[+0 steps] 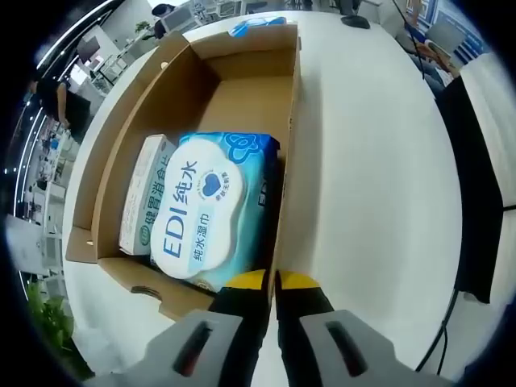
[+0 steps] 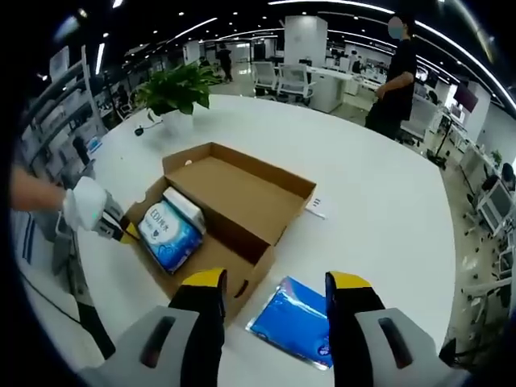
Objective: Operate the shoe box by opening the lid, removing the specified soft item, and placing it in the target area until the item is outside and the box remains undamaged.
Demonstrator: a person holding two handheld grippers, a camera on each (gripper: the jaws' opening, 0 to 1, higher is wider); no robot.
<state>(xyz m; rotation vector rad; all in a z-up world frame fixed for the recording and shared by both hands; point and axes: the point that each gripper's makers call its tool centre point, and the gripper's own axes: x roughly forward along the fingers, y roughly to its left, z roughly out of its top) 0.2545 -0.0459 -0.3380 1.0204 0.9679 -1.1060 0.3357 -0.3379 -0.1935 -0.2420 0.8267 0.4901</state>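
Left gripper (image 1: 270, 292), jaws nearly together, is pinching the box (image 1: 242, 89) wall beside the wipes (image 1: 214, 205). Right gripper (image 2: 274, 294) is hovering wide open, empty, over the blue pack (image 2: 294, 321); it should be reaching in, gripping the wipes gently.

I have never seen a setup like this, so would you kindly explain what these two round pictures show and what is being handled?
A person holds a two-jaw gripper in each hand, and each carries a fisheye camera looking along its jaws. In the left gripper view, the left gripper has its jaws nearly together at the near wall of an open cardboard shoe box, by a blue wet wipes pack lying beside a slim white box. Whether it grips anything is unclear. In the right gripper view, the right gripper is open and empty above the white table, near a flat blue packet.
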